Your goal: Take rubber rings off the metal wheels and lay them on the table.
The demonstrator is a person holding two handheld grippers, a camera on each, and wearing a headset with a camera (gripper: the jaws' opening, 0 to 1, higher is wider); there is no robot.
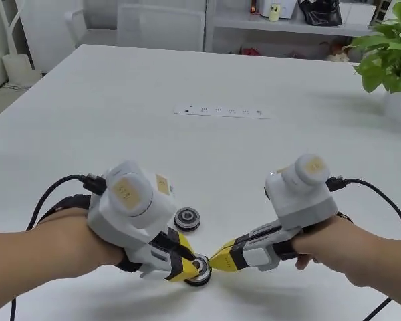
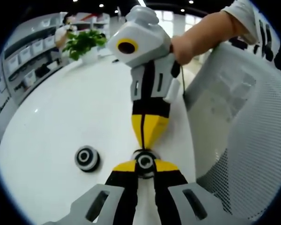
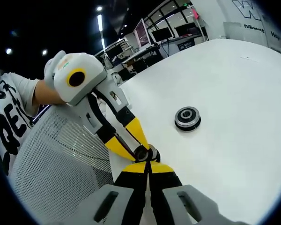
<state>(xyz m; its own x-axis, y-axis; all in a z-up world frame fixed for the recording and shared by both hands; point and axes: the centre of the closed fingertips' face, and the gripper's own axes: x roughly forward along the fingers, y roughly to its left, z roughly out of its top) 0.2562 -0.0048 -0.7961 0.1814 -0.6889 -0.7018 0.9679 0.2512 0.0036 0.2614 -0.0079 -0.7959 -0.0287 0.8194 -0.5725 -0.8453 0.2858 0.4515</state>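
white tbl (image 1: 187,80) open ahead, wheel (image 1: 201,268) at edge.

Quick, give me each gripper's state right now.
Left gripper: shut on a metal wheel.
Right gripper: shut, tips at that wheel; whether it pinches anything cannot be told.

The table (image 1: 207,80) is a smooth white top with a soft, nearly matt sheen. The left gripper (image 1: 191,269) and the right gripper (image 1: 216,260) both have pale grey matt plastic bodies and smooth yellow-and-black plastic jaws. The held wheel (image 1: 202,267) and the second wheel (image 1: 187,219) are shiny bare metal ringed with dull black rubber, and the chair back (image 3: 51,159) by the table is white open-weave mesh that looks rough.
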